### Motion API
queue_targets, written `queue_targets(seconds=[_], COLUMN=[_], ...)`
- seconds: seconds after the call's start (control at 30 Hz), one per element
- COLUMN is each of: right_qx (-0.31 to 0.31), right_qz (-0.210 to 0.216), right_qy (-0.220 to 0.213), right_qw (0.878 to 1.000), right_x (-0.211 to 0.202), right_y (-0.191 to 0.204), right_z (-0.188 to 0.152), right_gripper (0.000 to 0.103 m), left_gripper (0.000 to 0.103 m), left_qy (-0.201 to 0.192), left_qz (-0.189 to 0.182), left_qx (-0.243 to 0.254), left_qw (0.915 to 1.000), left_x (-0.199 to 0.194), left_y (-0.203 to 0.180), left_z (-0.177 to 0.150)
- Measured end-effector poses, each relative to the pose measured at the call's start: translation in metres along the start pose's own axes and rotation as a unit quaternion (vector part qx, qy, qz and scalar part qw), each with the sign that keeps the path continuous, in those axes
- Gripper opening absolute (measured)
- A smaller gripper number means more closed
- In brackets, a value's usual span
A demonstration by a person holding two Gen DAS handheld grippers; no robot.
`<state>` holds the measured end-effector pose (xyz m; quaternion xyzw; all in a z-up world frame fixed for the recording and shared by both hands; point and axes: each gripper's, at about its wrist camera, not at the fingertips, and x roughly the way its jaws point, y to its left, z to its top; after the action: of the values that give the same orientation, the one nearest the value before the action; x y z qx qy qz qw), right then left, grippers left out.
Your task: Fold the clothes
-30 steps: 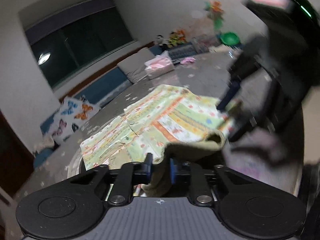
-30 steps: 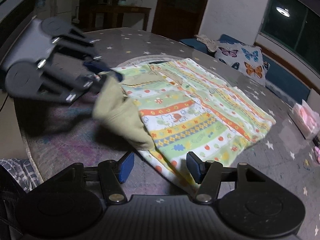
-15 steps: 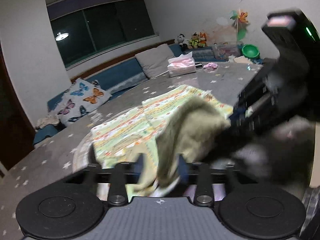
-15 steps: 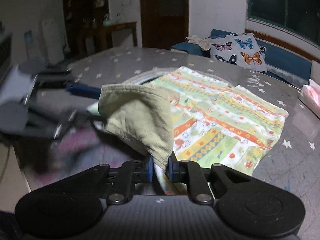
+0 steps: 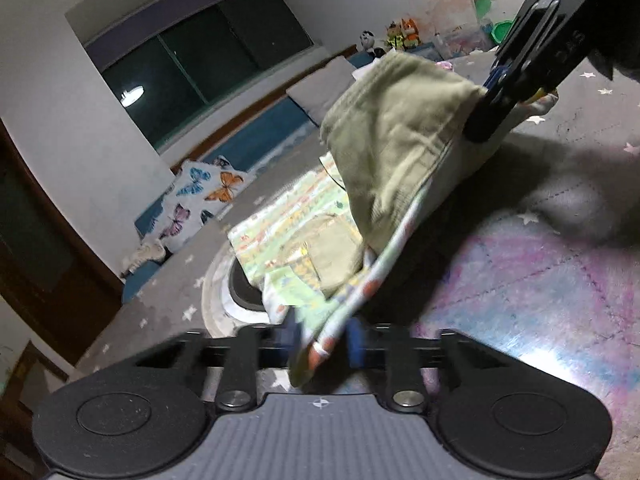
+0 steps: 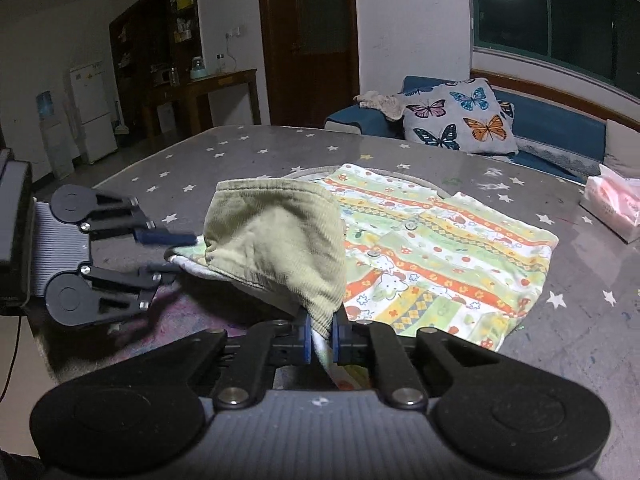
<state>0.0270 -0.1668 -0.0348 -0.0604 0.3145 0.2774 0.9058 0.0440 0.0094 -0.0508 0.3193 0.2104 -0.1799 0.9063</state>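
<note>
A child's garment [image 6: 432, 256], printed in green, yellow and orange stripes with an olive corduroy lining, lies on the grey star-patterned table [image 6: 240, 156]. Its near end [image 6: 280, 240] is lifted, olive side out, and stretched between both grippers. My right gripper [image 6: 321, 338] is shut on one lower corner. My left gripper [image 5: 322, 344] pinches the other printed edge [image 5: 360, 292]; in the right wrist view the left gripper [image 6: 176, 252] sits at the left of the lifted flap. The right gripper shows in the left wrist view [image 5: 500, 92] at upper right, holding the cloth.
A pink tissue pack [image 6: 612, 208] lies at the table's right edge. A butterfly cushion [image 6: 460, 120] rests on the blue bench behind. A round inlay ring [image 5: 216, 300] marks the table under the garment. Toys [image 5: 400, 36] stand by the far wall.
The right gripper closed on the garment's corner, having been open a second ago. Both grippers have lifted the near end up and spread it apart.
</note>
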Motion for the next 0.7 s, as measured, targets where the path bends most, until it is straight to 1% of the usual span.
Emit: queue_targets(seconds=[0.03,0.07,0.2,0.37,0.47,0.57,0.7], right_qx=[-0.003,-0.005,-0.016,-0.017,-0.028,-0.04,-0.036], right_qz=[-0.002,-0.003,0.004,0.023,0.034,0.034,0.027], right_qy=[-0.003,-0.004,-0.012,-0.016,-0.026,-0.03,-0.035], right_qw=[1.0,1.0,1.0,0.999,0.999,0.998,0.998], right_x=[-0.003,-0.005,-0.027,-0.074,-0.1,-0.109,-0.099], right_y=[0.002,0.003,0.01,0.024,0.033,0.037,0.019], right_z=[-0.001,-0.002,-0.005,-0.013,-0.015,-0.008,0.013], right_gripper=[0.008,0.008,0.008,0.008,0.008,0.007,0.007], left_gripper=[0.01,0.009,0.007,0.007,0.007,0.007,0.007], left_qy=[0.001,-0.001,-0.016,-0.023,-0.03,-0.037,-0.047], left_qz=[-0.004,-0.006,-0.018,-0.057,-0.062,-0.062,-0.055], left_qx=[-0.005,-0.012,-0.033,-0.06,-0.065,-0.075,-0.09], left_qw=[1.0,0.9999,0.9992,0.9963,0.9955,0.9945,0.9934], left_x=[0.0,-0.004,-0.031,-0.091,-0.121,-0.125,-0.104], left_y=[0.001,0.002,0.005,0.005,0.004,0.014,0.033], left_z=[0.0,0.0,0.005,0.012,0.02,0.031,0.047])
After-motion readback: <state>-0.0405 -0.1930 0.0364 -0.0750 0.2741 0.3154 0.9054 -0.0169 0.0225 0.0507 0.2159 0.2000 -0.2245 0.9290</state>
